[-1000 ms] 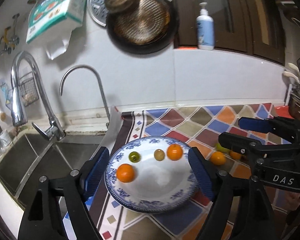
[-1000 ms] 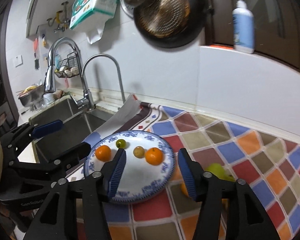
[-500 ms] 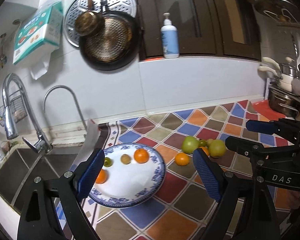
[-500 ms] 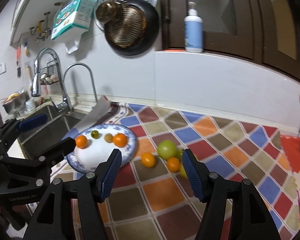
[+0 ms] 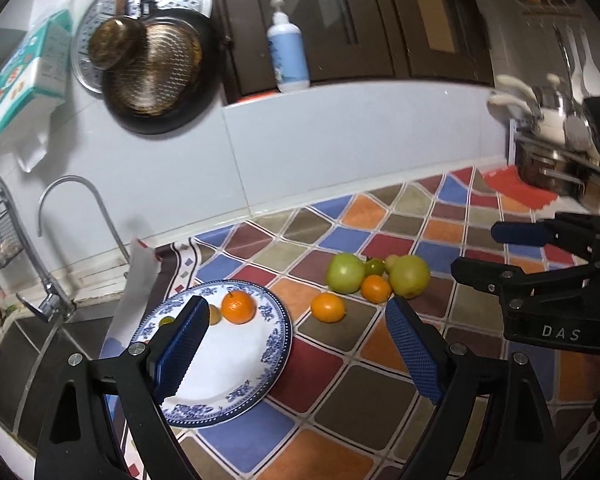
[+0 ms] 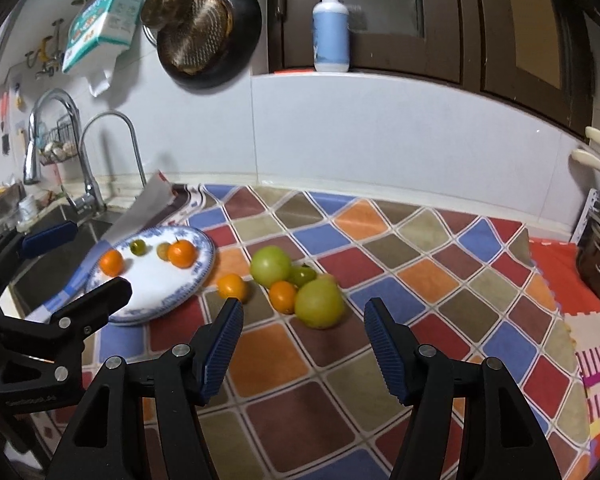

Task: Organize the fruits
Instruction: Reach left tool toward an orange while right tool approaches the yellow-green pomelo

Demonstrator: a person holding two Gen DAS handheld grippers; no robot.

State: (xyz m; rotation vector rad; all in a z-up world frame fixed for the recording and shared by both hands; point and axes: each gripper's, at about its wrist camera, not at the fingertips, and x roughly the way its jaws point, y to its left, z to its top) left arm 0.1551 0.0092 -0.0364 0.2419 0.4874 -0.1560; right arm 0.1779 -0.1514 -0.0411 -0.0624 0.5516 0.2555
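Both the left gripper [image 5: 294, 346] and the right gripper [image 6: 302, 346] hang with jaws apart, holding nothing. Right of the plate [image 6: 198, 280] the loose fruit pile [image 6: 296, 282] sits bunched and touching. Risk: jaws closing on one round fruit likely nudge its neighbours, which could roll across the tablecloth [image 6: 380, 240].

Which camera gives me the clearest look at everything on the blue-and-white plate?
The right wrist view: the plate lies unobstructed, showing two oranges, a small green fruit and a small yellowish one. In the left wrist view the left gripper's finger crosses the plate, hiding some fruit.
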